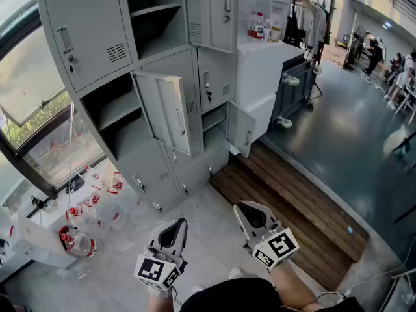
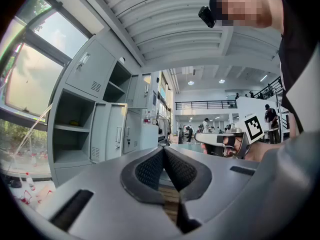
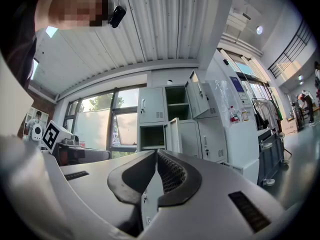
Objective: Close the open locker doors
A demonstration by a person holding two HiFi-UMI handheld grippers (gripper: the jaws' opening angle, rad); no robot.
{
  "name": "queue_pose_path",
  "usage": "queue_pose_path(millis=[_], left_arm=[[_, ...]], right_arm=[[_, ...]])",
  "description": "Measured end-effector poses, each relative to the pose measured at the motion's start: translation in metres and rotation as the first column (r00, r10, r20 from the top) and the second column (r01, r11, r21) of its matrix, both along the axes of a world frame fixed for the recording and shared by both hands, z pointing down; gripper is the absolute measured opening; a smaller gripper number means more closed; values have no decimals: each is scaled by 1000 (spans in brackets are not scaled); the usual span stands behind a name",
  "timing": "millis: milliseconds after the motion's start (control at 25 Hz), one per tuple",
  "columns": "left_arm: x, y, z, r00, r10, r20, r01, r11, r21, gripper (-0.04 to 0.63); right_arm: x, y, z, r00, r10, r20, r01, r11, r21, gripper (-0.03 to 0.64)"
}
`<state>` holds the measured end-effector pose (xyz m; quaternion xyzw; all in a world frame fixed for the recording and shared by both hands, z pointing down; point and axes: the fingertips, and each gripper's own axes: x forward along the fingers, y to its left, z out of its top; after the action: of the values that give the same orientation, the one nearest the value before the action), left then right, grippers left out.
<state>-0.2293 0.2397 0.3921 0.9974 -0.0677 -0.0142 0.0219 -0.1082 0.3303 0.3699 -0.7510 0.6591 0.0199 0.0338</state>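
A bank of grey lockers (image 1: 140,83) stands ahead of me with several doors open. One middle door (image 1: 166,112) swings out to the front, a low door (image 1: 242,130) hangs open at the right, and a top door (image 1: 211,12) stands ajar beside an open shelf bay. My left gripper (image 1: 173,225) and right gripper (image 1: 251,208) are held low, well short of the lockers and touching nothing. Both are shut and empty: the left gripper (image 2: 163,151) pads meet, and so do those of the right gripper (image 3: 155,155). The middle door (image 3: 174,135) also shows in the right gripper view.
A dark wooden platform (image 1: 292,203) lies on the floor right of the lockers. Several water bottles with red caps (image 1: 81,223) stand on the floor at the left by the window. A white cabinet (image 1: 266,70) and a cart (image 1: 296,86) adjoin the lockers' right side. People stand far off at the right.
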Motion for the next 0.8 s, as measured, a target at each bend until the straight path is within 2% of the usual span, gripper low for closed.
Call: queue_pose_path(millis=[320,520,800], left_arm=[[41,7,2,1000,-29,10,29,1000,-3,20],[61,11,8,997,-66,25,66,998,-11,20],[71,-10,21,994,-99,50,101,994,-30,20]], right_arm=[[40,11,2,1000,-15,5,15,1000,6,40],[64,16,7,997,-55,53,54,998,23,41],[77,-15,19,991,-106,81,106,994,13,41]])
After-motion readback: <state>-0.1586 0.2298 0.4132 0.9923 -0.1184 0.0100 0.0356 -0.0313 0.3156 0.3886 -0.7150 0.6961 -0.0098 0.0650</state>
